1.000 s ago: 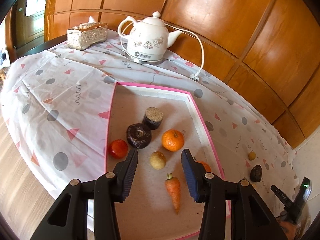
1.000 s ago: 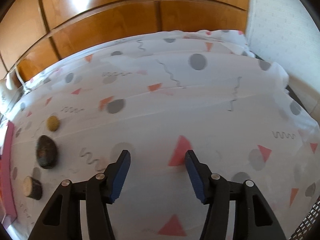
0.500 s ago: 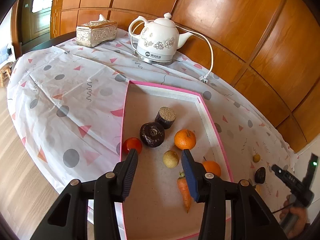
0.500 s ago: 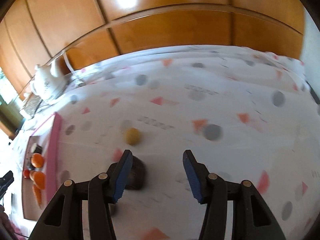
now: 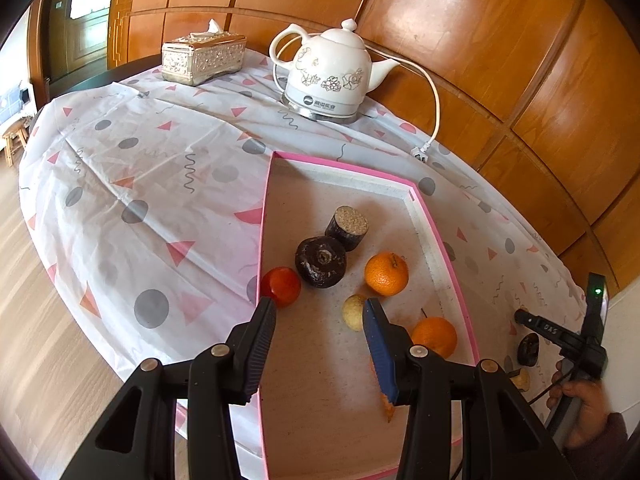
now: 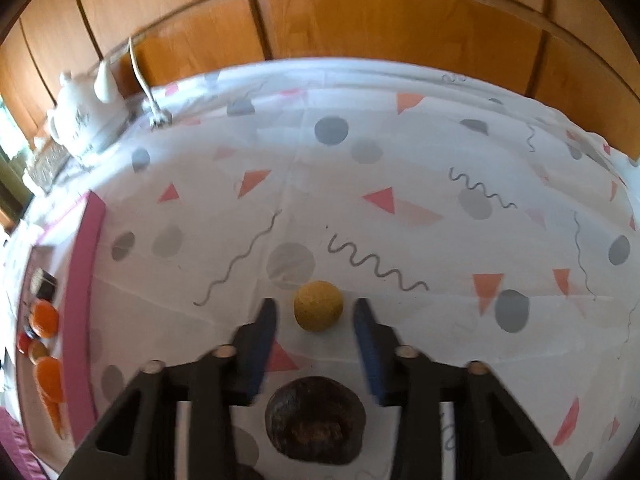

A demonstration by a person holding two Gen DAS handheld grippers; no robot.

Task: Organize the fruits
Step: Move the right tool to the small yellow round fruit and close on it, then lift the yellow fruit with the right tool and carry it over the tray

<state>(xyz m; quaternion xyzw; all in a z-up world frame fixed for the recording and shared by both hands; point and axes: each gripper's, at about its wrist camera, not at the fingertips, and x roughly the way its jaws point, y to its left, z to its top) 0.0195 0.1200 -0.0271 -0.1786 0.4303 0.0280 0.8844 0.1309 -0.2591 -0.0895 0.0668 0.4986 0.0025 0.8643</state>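
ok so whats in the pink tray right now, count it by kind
mandarins: 2
carrot: 1, mostly hidden
red round fruit: 1
small pale yellow fruit: 1
dark brown round piece: 1
dark cylinder with a tan cut top: 1
total: 7 in the pink tray

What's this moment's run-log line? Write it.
right hand-held gripper: jaws just closing, small yellow fruit between, untouched | left hand-held gripper: open above tray
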